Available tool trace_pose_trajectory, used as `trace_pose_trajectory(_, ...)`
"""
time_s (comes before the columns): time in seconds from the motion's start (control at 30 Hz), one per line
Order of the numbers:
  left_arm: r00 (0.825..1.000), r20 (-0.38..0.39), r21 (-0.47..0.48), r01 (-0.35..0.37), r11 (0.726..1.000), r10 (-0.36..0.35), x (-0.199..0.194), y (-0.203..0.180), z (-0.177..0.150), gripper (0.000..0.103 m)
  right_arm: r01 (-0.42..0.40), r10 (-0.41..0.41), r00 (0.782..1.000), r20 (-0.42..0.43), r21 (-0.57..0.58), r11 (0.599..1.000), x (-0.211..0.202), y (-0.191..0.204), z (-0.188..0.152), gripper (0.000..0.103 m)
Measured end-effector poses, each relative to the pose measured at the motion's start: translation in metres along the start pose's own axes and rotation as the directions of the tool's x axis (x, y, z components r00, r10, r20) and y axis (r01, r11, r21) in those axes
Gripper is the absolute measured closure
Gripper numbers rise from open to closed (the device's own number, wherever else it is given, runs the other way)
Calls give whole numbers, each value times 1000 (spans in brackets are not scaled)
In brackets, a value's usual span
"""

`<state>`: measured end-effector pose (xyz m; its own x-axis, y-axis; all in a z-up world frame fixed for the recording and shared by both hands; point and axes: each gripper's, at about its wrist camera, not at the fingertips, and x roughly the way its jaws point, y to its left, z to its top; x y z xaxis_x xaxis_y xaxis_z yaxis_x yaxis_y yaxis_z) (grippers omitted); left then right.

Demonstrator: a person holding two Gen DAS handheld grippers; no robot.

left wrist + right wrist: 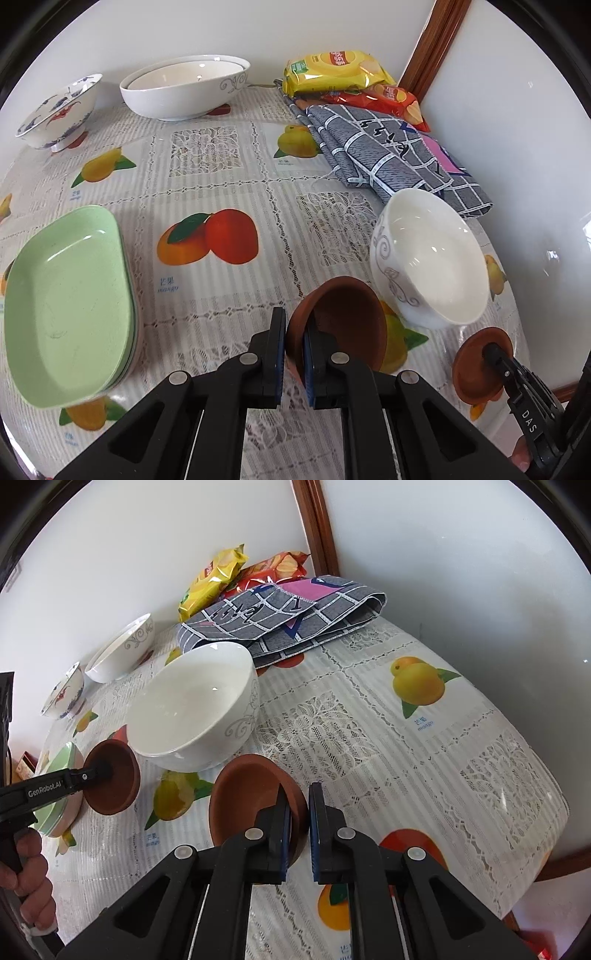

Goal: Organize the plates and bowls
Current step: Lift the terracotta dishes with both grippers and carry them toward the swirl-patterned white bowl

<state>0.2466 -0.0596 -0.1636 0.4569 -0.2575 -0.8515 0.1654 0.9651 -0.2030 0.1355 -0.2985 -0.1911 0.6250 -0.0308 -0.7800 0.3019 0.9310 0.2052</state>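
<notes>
On the far left, against the wall, stands a small footed porcelain bowl painted with blue and red flowers (59, 112), and next to it a pair of wide, shallow white ceramic bowls with grey scrollwork, nested one inside the other (184, 90). Nearer the left edge lies a stack of matte pale-green rounded-rectangle plates (70, 310), smooth and speckled. All of it sits on a glossy plastic tablecloth printed with lace squares and mangoes (221, 184).

In the middle, the left gripper (294, 358) has its black jaws with blue pads pinched tight on the rim of a small terracotta-brown round bowl (343, 321), held tilted on edge just above the cloth. Just beside it rests a deep, shiny white ceramic bowl with a grey swirl pattern (432, 258).

To the right, the right gripper (299, 834) is likewise clamped on the rim of a second small terracotta-brown bowl (251, 794), tipped up off the table. Behind, near the wooden door frame, a folded grey checked cloth (388, 158) lies under crinkly yellow and red snack packets (336, 70)
</notes>
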Motion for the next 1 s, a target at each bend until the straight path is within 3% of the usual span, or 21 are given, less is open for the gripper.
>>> trace_pose_trajectory(0.7,987,155,-35,36,999,-30,-101,19,-9,94,3,0,990,139,-20,1000,-93,29,22,94)
trace_pose_trajectory(1.0,980,194,-35,43,998,-35,-123,23,-5,94,3,1,983,184,-23,1000,-120,36,34,94)
